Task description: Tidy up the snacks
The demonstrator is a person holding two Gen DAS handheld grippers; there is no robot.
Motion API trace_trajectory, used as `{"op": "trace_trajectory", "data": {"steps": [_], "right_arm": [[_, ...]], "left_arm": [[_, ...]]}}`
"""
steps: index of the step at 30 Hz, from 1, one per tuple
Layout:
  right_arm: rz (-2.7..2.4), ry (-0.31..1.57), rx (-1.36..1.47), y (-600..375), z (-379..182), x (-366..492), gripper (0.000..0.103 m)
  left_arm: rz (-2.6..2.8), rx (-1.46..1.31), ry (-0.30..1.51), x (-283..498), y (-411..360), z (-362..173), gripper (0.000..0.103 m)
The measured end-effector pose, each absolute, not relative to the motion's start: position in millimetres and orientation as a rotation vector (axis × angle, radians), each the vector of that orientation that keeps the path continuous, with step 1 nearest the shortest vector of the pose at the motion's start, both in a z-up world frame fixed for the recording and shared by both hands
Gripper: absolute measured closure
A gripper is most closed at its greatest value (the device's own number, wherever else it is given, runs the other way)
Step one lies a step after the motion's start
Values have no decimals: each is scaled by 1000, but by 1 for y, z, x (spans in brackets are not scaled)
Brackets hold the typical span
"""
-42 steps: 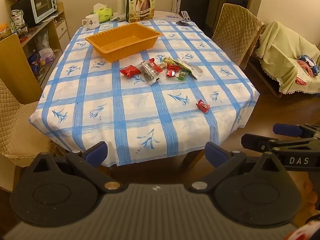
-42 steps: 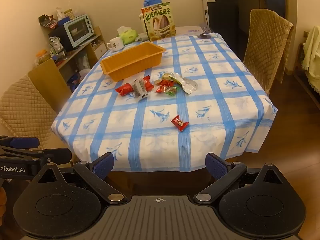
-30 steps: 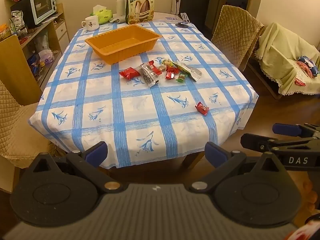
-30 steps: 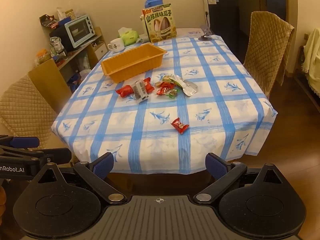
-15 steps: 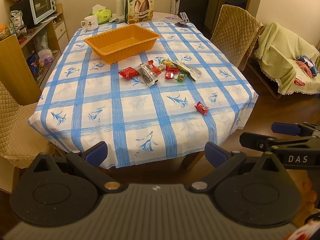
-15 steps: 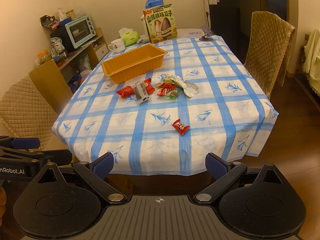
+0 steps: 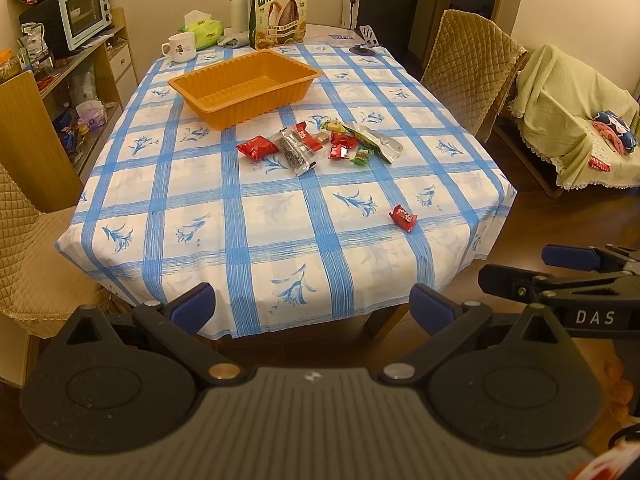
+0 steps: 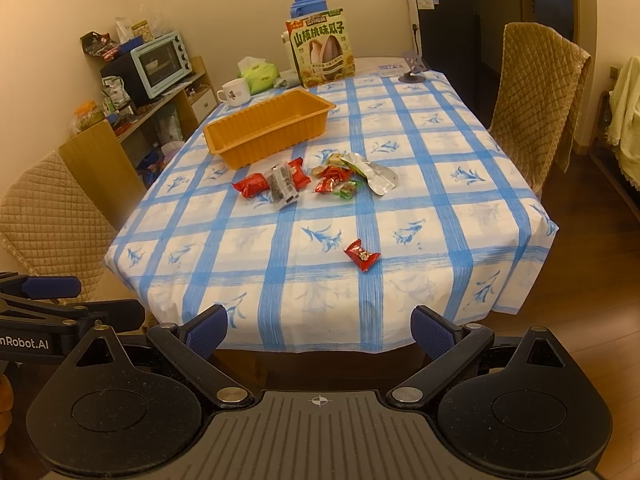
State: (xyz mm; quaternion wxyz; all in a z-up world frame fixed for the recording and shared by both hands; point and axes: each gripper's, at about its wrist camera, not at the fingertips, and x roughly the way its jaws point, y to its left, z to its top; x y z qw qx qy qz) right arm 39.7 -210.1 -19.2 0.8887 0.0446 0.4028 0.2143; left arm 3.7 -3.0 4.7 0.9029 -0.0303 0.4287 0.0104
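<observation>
An empty orange tray sits at the far middle of the blue-checked table. In front of it lies a cluster of snack packets, red, dark, green and silver. One red candy lies alone near the table's front right edge. My left gripper is open and empty, off the table's near edge. My right gripper is open and empty too, beside the left one, which shows in its view.
A large sunflower-seed bag, a white mug, a tissue pack and a blue flask stand at the far end. Quilted chairs flank the table. A shelf with a toaster oven is left.
Both views have shifted slightly closer to the table. The snacks and tray have not moved, and both grippers stay open.
</observation>
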Motion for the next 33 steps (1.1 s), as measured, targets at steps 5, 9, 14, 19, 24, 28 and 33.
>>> {"op": "trace_trajectory", "data": {"steps": [5,9,14,19,24,28,33], "right_arm": [[446,837,93,-210,-19,40,5],[445,837,94,-212,-23,40,5],[446,838,96,-210,-18,42,5],[446,837,96,-212,-21,42,5],[446,837,97,-212,-20,43,5],[447,837,99,-213,-21,43,5],[448,837,100,-213,-19,44,5]], "left_arm": [[22,-62,886,5,-4,5,0],[22,-62,886,4,-4,5,0],[22,-61,886,5,-4,5,0],[22,-62,886,4,-4,5,0],[23,-61,885,4,-4,5,0],[22,-61,886,4,-4,4,0],[23,-59,885,4,-4,5,0]]}}
